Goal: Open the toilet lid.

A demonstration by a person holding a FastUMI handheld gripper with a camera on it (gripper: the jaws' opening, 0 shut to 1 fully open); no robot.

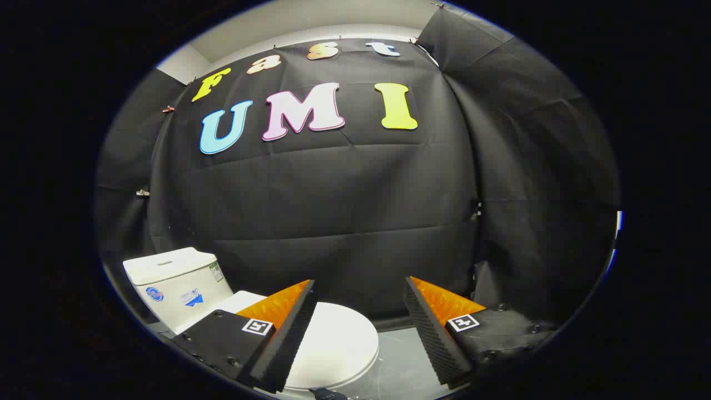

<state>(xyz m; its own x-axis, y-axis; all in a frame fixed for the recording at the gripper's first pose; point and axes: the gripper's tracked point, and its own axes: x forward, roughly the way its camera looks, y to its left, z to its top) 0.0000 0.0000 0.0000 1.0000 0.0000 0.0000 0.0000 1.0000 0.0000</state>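
Note:
A white toilet stands low ahead, to the left of my fingers. Its lid (336, 341) lies flat and closed over the bowl, partly hidden behind my left finger (289, 333). The white tank (175, 280) rises behind it, with stickers on its side. My gripper (361, 289) hovers above the toilet with its fingers spread wide apart and nothing between them. The lid's front edge sits below and between the fingers, nearer the left one. No finger touches the toilet.
Black cloth walls (344, 211) close the booth behind and to the right of the toilet. A pale glossy floor (400, 361) shows to the right of the bowl, under my right finger (433, 333).

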